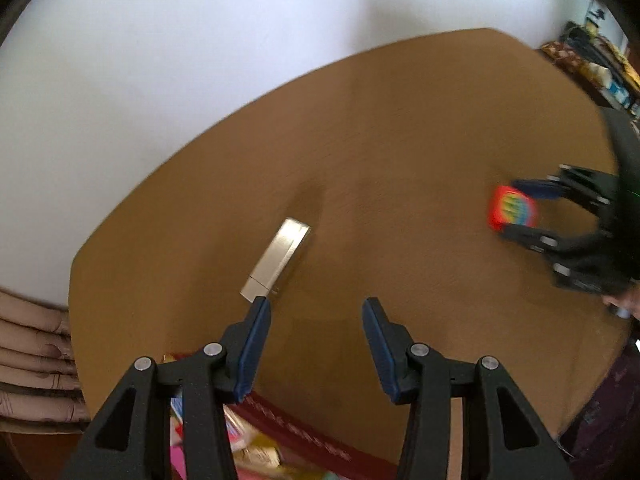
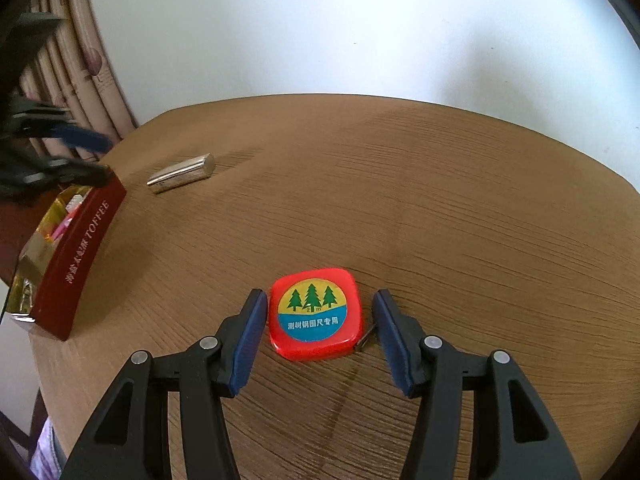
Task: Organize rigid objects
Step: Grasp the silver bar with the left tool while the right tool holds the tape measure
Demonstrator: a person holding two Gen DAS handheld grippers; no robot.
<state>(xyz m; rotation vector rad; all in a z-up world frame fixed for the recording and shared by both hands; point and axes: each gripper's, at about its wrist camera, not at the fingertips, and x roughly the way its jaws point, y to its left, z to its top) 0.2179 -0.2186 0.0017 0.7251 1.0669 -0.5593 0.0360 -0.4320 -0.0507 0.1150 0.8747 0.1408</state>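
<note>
A red tape measure with a tree label lies flat on the round wooden table. My right gripper is open with its fingers on either side of it, not closed on it. The left wrist view shows the tape measure between the right gripper's fingers at the right. A silver metal bar lies on the table just ahead of my left gripper, which is open and empty above the box. The bar also shows in the right wrist view.
A dark red toffee box holding several colourful items stands at the table's left edge, below my left gripper. A white wall is behind the table. A curtain hangs at the left. Cluttered shelves are at the far right.
</note>
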